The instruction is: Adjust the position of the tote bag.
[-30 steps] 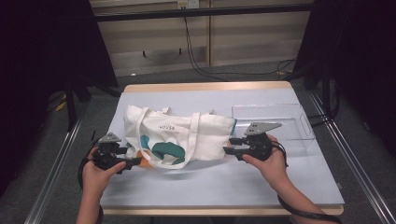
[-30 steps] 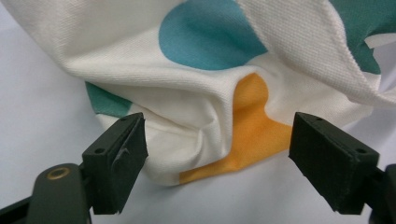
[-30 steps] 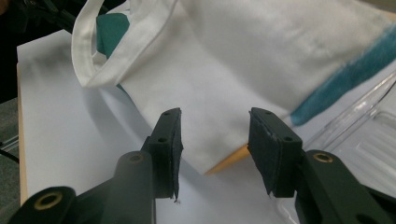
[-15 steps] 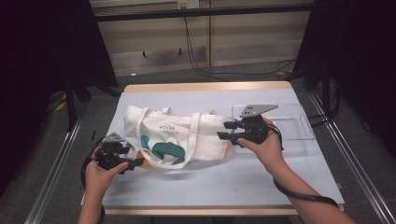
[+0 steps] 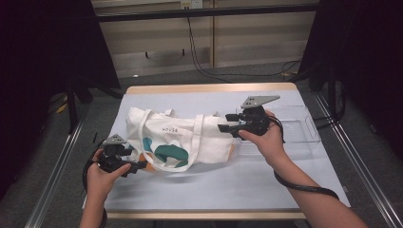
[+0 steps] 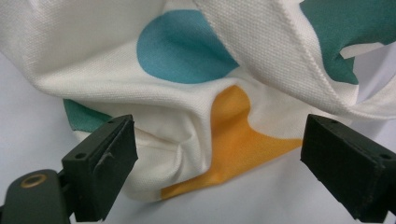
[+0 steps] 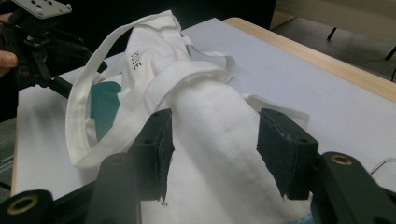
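The left gripper (image 5: 138,166) sits at the near left corner of the white tote bag (image 5: 180,140) in the high view, while the right gripper (image 5: 227,122) is raised at the bag's far right end. The bag lies flat across the middle of the table (image 5: 214,190), with a clear tray (image 5: 304,130) just beyond its right end. Small dark print on the upper panel seems to read "HOUSE", though it is too small to be sure. From here the jaw gaps cannot be judged.

In the left gripper view, the jaws stand wide apart with a bunched corner of cloth between them, printed with an orange patch (image 6: 233,140) and a teal blob (image 6: 184,46). Nothing is clamped. If they close now they may catch only one loose fold, which could slip out once the bag is lifted. A strap (image 6: 280,56) crosses just behind and might get pinched along with it.

In the right gripper view, the jaws are also apart, straddling a raised ridge of the bag without squeezing it. The lettering appears sideways and blurred, so it cannot be read. The handle loop (image 7: 81,116) trails loose at the left; a pull from this end could drag it and skew the bag toward the tray.
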